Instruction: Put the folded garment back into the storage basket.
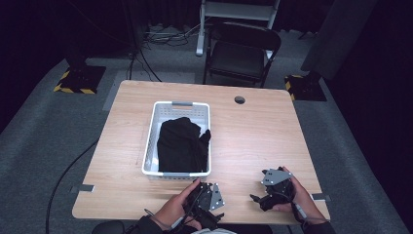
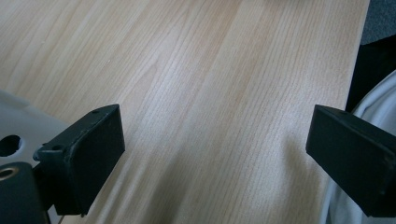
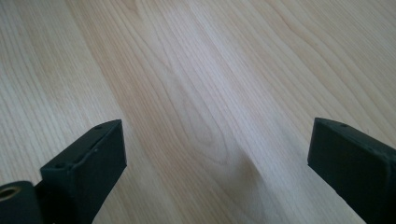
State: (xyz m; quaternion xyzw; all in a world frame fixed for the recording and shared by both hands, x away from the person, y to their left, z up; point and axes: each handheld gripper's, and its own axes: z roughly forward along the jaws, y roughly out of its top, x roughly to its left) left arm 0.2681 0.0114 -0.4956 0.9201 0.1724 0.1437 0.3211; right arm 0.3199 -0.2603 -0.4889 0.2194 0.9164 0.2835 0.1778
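Note:
A white plastic basket (image 1: 152, 130) stands on the wooden table (image 1: 253, 131), left of the middle. A black garment (image 1: 181, 144) lies bunched inside it. My left gripper (image 1: 207, 196) rests low at the table's near edge, just in front of the basket. In the left gripper view my left gripper (image 2: 215, 154) is open over bare wood, nothing between its jaws. My right gripper (image 1: 272, 190) sits near the front right of the table. In the right gripper view my right gripper (image 3: 217, 163) is open too, with only wood grain between the jaws.
A black folding chair (image 1: 242, 52) stands beyond the far edge of the table. A round cable hole (image 1: 239, 100) is in the tabletop at the back right. Cables run over the grey carpet at the left (image 1: 63, 175). Open tabletop lies right of the basket.

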